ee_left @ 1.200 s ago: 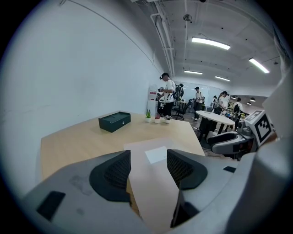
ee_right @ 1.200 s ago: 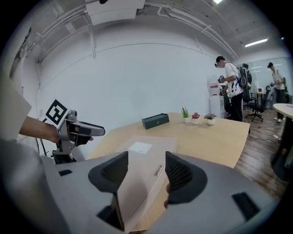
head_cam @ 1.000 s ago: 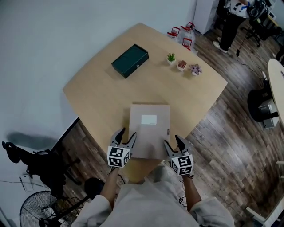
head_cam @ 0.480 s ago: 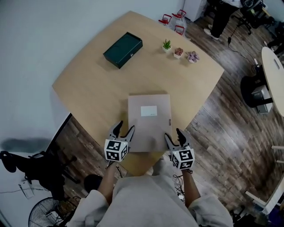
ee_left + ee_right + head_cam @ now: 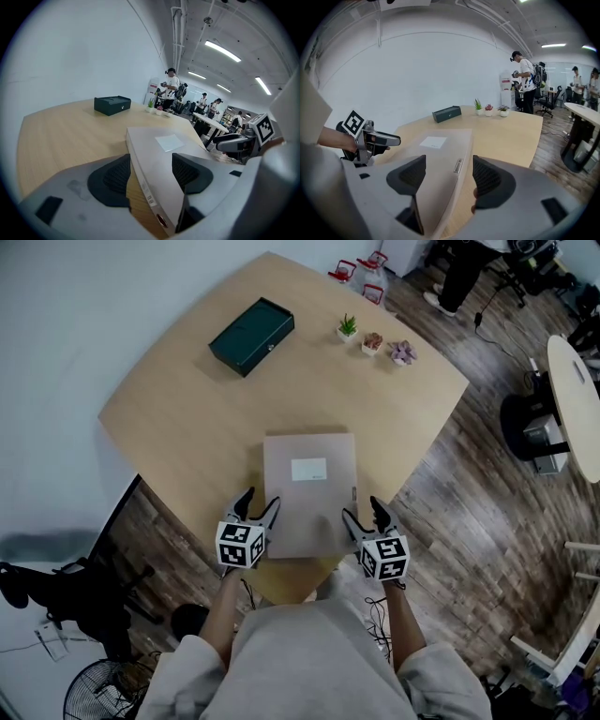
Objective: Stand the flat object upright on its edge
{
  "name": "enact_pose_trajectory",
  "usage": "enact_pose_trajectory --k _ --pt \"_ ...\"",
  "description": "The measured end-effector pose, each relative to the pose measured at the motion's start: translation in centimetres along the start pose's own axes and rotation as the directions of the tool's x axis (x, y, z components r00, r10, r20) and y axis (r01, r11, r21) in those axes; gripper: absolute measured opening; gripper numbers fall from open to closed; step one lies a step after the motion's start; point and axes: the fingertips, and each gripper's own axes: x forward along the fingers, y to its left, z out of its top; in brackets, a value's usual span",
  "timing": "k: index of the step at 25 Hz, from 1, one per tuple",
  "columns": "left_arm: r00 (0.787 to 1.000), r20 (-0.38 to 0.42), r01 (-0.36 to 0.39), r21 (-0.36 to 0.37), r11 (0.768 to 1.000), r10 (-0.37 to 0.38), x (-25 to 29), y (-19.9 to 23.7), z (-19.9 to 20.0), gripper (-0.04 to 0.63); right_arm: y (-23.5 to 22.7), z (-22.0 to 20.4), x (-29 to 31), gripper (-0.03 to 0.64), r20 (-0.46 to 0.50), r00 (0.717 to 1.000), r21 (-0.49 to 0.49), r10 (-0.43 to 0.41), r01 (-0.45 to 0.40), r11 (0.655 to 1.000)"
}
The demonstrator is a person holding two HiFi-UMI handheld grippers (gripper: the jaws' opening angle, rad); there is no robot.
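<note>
A flat grey box (image 5: 309, 493) lies on the wooden table (image 5: 178, 427), close to the edge by the person. It is lying down, not standing up.

The left gripper (image 5: 262, 502) is at the box's near left corner. Its jaws are wide apart, one on each side of the box's left edge. The right gripper (image 5: 362, 512) is at the near right corner, and its jaws are wide apart around the right edge too. It is hard to tell if any pad touches the box.

A dark green case (image 5: 251, 336) and three little plants (image 5: 373, 341) sit far back on the table.
</note>
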Motion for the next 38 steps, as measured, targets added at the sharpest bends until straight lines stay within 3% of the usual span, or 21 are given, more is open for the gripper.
enact_pose_trajectory --k 13,25,38 --pt "1.0 -0.025 0.004 -0.125 0.992 -0.007 2.6 2.4 -0.1 0.259 -1.3 1.0 5.1 0.319 -0.057 0.995 0.046 0.077 -0.074 0.996" --pt "0.997 -0.047 0.043 -0.204 0.978 -0.054 5.8 3.4 1.0 0.267 -3.0 1.6 9.2 0.35 -0.097 0.986 0.163 0.138 -0.121 0.979" --pt "0.992 -0.066 0.091 -0.226 0.97 -0.109 7.8 3.9 1.7 0.284 -3.2 1.8 12.1 0.374 -0.137 0.971 0.21 0.197 -0.166 0.963"
